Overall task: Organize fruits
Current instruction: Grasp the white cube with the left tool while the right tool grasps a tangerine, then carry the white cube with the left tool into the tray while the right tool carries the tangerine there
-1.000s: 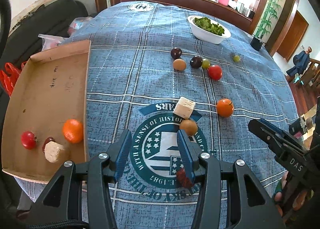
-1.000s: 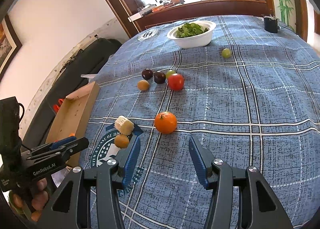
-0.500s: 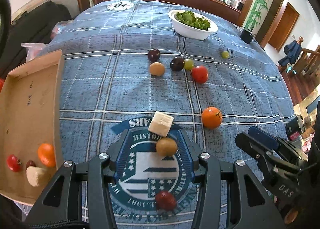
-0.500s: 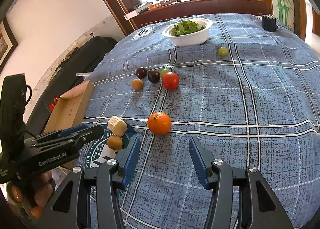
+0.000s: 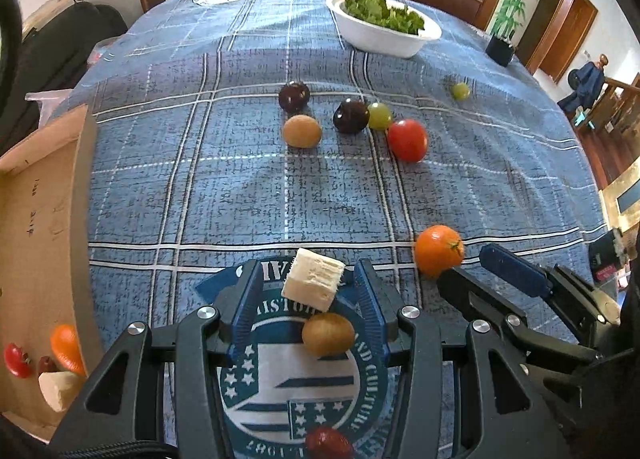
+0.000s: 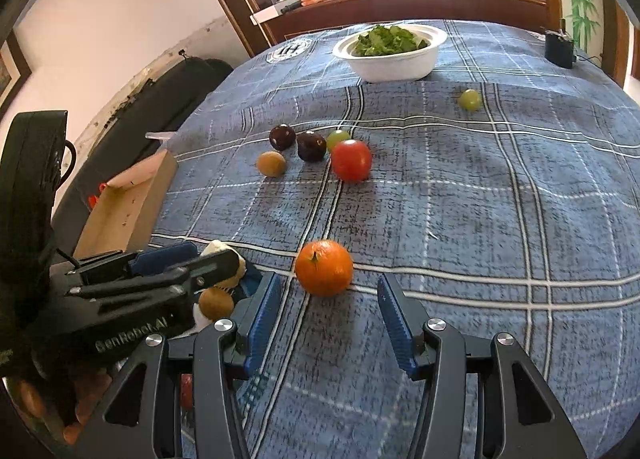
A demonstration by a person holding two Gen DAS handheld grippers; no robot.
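My left gripper (image 5: 308,299) is open and points down at the blue cloth. A white fruit chunk (image 5: 314,279) lies between its fingertips and a brown kiwi (image 5: 328,333) further back between the fingers; neither pad presses on them. My right gripper (image 6: 328,311) is open, with an orange (image 6: 324,267) just ahead of its tips. A small red fruit (image 5: 328,443) lies under the left gripper. Farther off sit two dark plums (image 5: 294,96), another kiwi (image 5: 302,131), a red tomato (image 5: 407,139) and green grapes (image 5: 379,115).
A cardboard box (image 5: 40,219) at the table's left edge holds an orange, a tomato, a dark fruit and a white chunk. A white bowl of greens (image 5: 384,27) and a black pot (image 5: 500,51) stand at the back. A black bag lies beyond the left edge.
My left gripper has moved right, away from the box, so the white chunk and kiwi now lie between its fingers. The right gripper has come closer to the orange.
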